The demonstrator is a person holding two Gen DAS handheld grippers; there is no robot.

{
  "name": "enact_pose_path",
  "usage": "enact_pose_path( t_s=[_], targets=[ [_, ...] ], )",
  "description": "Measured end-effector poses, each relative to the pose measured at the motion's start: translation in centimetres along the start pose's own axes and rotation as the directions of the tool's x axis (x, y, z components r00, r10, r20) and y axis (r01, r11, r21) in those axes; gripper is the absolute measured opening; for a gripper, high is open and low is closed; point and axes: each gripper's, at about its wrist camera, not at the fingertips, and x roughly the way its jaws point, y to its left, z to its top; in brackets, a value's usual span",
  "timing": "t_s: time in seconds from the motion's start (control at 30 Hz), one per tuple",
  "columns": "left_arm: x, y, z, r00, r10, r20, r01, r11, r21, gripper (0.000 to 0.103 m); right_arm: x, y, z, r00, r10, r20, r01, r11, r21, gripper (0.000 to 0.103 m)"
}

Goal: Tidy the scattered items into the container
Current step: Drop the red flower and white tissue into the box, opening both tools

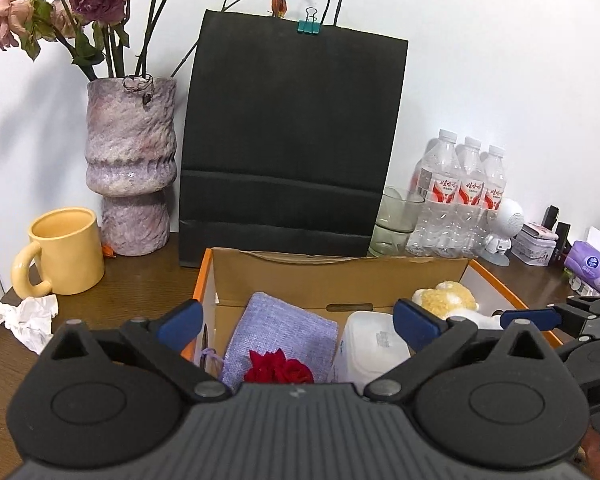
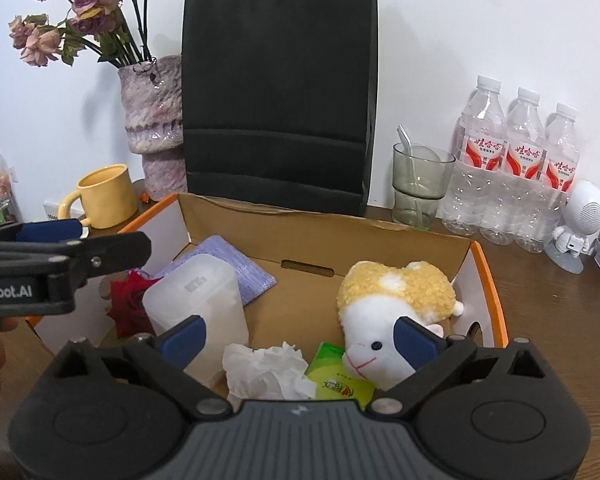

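The cardboard box (image 2: 328,236) sits on the wooden table (image 2: 548,304) before a black paper bag (image 2: 276,92), its long axis running left to right. Over it the left gripper (image 1: 298,318) and right gripper (image 2: 300,338) both hang spread wide, pads touching nothing. Inside lie a plush lamb (image 2: 396,312) facing forward, a white container (image 2: 198,300) standing upright, a lilac pouch (image 1: 284,332) and a red rose (image 1: 278,368). Only the right view shows the crumpled tissue (image 2: 266,370) and green packet (image 2: 340,380) in the box; only the left shows a tissue wad (image 1: 24,318) lying on the table by the yellow mug (image 1: 66,256).

Bright, even light; soft wall shadows; sharp focus; fisheye-bent, dark-cornered edges.
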Motion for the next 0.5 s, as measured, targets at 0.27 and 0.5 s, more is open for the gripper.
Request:
enact_pose_path(
  t_s=[0.27, 0.5],
  targets=[
    [-1.9, 1.2, 0.3, 0.999, -0.012, 0.033, 0.012, 1.000, -0.016, 0.103, -1.5, -0.9, -0.2, 1.000, -0.017, 0.020, 0.017, 1.000, -0.002, 0.101],
    [-6.1, 3.6, -0.5, 0.994, 0.035, 0.108, -0.034, 0.999, -0.013, 0.103, -7.4, -3.7, -1.8, 0.988, -0.060, 0.145, 0.056, 0.998, 0.033, 0.102]
  ],
)
